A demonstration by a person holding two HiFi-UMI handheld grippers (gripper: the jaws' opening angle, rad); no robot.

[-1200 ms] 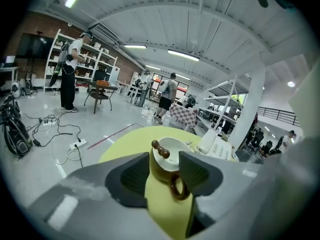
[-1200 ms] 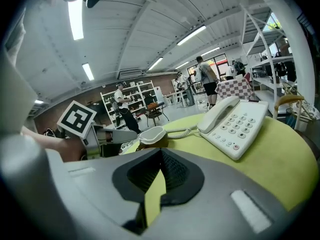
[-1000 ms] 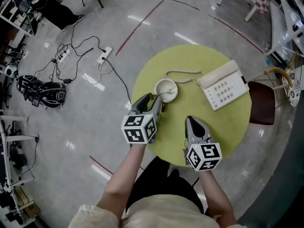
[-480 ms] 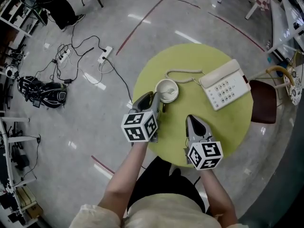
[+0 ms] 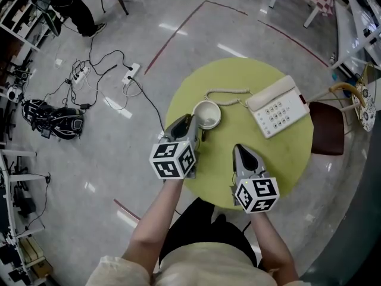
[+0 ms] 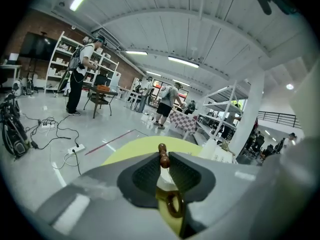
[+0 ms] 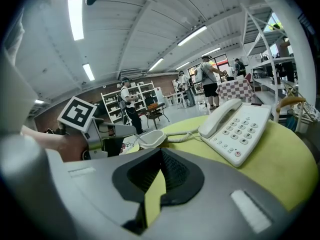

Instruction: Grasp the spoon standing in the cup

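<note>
A white cup (image 5: 207,113) stands on the round yellow-green table (image 5: 268,159), with a spoon in it. The spoon's brown wooden handle end (image 6: 162,156) sticks up between the pads of my left gripper (image 5: 190,122), whose jaws have just been closing and now pinch it. In the right gripper view the cup (image 7: 152,138) and the thin spoon shaft (image 7: 142,139) show left of centre, with the left gripper (image 7: 117,130) beside them. My right gripper (image 5: 241,150) rests over the table's near side, shut and empty, apart from the cup.
A white desk telephone (image 5: 277,107) lies right of the cup, its coiled cord (image 5: 226,93) running past the cup's far side. A dark red chair seat (image 5: 326,128) adjoins the table's right edge. Power strips and cables (image 5: 89,70) and a black bag (image 5: 50,119) lie on the floor at left.
The left gripper's jaws have narrowed from wide apart to closed around the spoon handle beside the cup. The right gripper has stayed in place.
</note>
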